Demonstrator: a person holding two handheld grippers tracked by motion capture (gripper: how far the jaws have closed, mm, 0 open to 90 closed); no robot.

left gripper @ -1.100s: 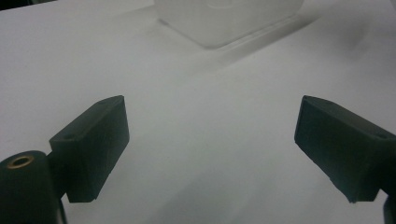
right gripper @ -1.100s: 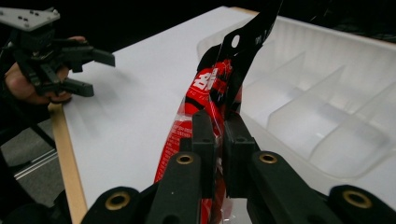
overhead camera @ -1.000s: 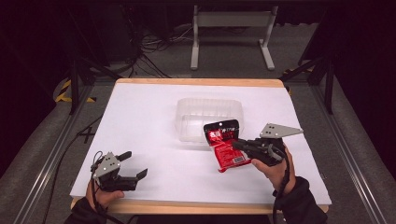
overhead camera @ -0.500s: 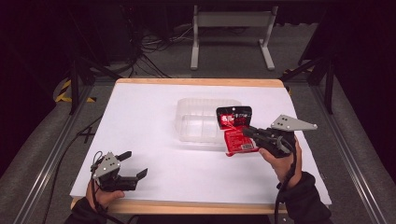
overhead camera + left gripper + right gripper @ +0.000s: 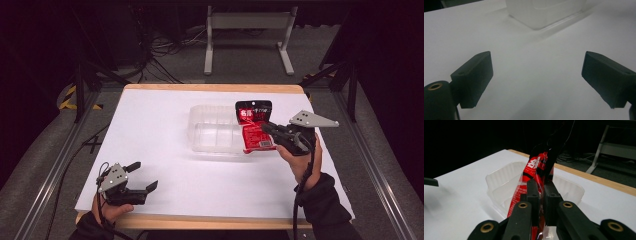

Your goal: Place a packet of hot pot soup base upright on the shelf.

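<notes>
My right gripper (image 5: 266, 127) is clamped on a red packet (image 5: 255, 131). In the right gripper view the two jaws stand pressed together with the packet's (image 5: 534, 172) film pinched between them. The packet rises edge-on above the jaws, black at the top, red with white lettering below.

High view: the packet hangs in the air at the right end of a clear plastic tray (image 5: 215, 130). Its lower part overlaps the tray's right rim in this view; I cannot tell whether it touches the rim. The tray lies near the middle of the white counter (image 5: 150, 125), open side up, nothing else showing in it. From the right gripper view the tray (image 5: 504, 182) lies just behind the packet.

My left gripper (image 5: 142, 176) rests low at the near left corner of the counter, well apart from the tray. Its jaws stand wide with nothing between them. The left gripper view looks along them over bare white counter (image 5: 536, 82) to a corner of the tray (image 5: 544, 12) farther off.

My right hand (image 5: 300, 162) holds its gripper from below, sleeve at the near edge. A black cable (image 5: 302, 200) trails down from it.
</notes>
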